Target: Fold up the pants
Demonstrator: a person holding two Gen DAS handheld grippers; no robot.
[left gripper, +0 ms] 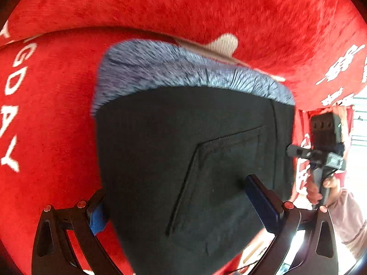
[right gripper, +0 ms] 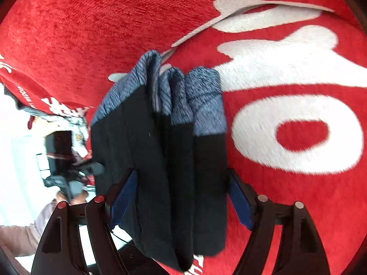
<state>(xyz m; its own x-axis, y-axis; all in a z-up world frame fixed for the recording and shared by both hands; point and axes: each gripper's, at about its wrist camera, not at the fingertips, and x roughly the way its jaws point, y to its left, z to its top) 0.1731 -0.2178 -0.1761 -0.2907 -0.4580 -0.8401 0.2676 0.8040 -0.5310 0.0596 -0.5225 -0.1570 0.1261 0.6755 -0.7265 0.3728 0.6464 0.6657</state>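
Observation:
The pants [left gripper: 183, 155] are black with a blue-grey knitted waistband [left gripper: 174, 68], folded into a thick stack. In the left wrist view they fill the middle, with a back pocket seam showing. My left gripper [left gripper: 176, 197] has its blue-padded fingers on either side of the stack, closed on it. In the right wrist view the folded layers [right gripper: 174, 160] stand edge-on between my right gripper's [right gripper: 181, 190] fingers, which clamp the stack. The other gripper shows at the edge of each view [left gripper: 321, 151] [right gripper: 64, 174].
A red plush cloth [left gripper: 57, 114] with large white letters [right gripper: 286, 133] covers the surface under and behind the pants. A person's hand and beige sleeve [left gripper: 344, 210] are at the right. Bright window light lies beyond the cloth's edge [right gripper: 18, 137].

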